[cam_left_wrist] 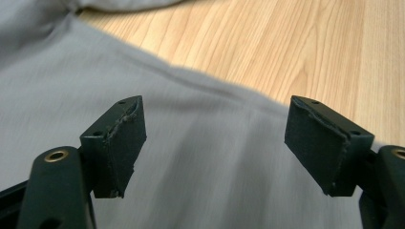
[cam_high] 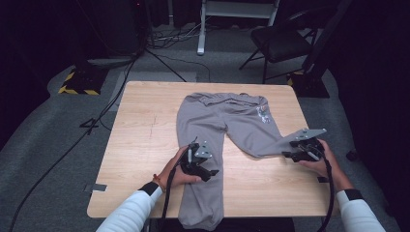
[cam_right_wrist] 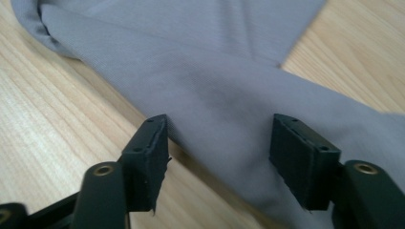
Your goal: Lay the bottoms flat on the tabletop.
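Grey trousers [cam_high: 227, 121] lie flat on the wooden table [cam_high: 140, 145], waistband at the far side, one leg running to the near edge and the other angled out to the right. My left gripper [cam_high: 211, 173] hovers over the near leg, its jaws wide apart above the grey cloth [cam_left_wrist: 200, 157] with nothing pinched [cam_left_wrist: 215, 143]. My right gripper [cam_high: 289, 155] is at the end of the right leg. Its jaws stand open [cam_right_wrist: 217, 157], the cloth [cam_right_wrist: 215, 95] lies between and under them, and the pads [cam_right_wrist: 301, 162] do not press on it.
The near leg's hem hangs over the table's front edge [cam_high: 203, 220]. Bare wood lies to the left of the trousers. Behind the table are a black chair [cam_high: 280, 41], a white stand [cam_high: 200, 29] and cables on the grey floor [cam_high: 96, 121].
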`<move>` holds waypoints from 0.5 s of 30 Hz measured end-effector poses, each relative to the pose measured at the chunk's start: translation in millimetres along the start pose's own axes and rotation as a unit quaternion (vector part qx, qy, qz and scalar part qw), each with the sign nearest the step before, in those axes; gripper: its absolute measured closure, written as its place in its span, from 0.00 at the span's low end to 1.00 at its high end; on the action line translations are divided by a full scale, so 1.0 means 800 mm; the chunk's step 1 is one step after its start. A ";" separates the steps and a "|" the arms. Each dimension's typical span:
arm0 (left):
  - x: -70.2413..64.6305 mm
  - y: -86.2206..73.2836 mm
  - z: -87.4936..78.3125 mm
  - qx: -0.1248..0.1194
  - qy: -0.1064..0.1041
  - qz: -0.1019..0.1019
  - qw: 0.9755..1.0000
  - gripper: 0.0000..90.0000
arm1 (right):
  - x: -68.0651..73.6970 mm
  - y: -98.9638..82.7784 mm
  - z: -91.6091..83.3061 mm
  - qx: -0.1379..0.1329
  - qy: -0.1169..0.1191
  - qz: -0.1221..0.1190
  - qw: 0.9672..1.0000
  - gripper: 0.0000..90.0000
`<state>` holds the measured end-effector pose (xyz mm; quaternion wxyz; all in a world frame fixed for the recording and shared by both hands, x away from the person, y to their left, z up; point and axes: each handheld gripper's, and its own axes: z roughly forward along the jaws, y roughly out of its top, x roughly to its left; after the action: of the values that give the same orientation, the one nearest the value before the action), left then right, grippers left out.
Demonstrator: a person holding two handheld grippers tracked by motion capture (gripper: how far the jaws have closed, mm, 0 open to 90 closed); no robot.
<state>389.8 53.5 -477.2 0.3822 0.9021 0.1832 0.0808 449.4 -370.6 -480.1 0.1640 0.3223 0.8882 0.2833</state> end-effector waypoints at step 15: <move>-0.005 0.014 0.005 -0.013 -0.006 0.011 1.000 0.25 | 0.046 0.056 -0.025 -0.042 0.051 -0.055 0.996 0.96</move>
<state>390.1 42.2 -471.8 0.3937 0.8996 0.1700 0.0823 434.2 -325.5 -441.5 0.1472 0.2507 0.8991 0.3272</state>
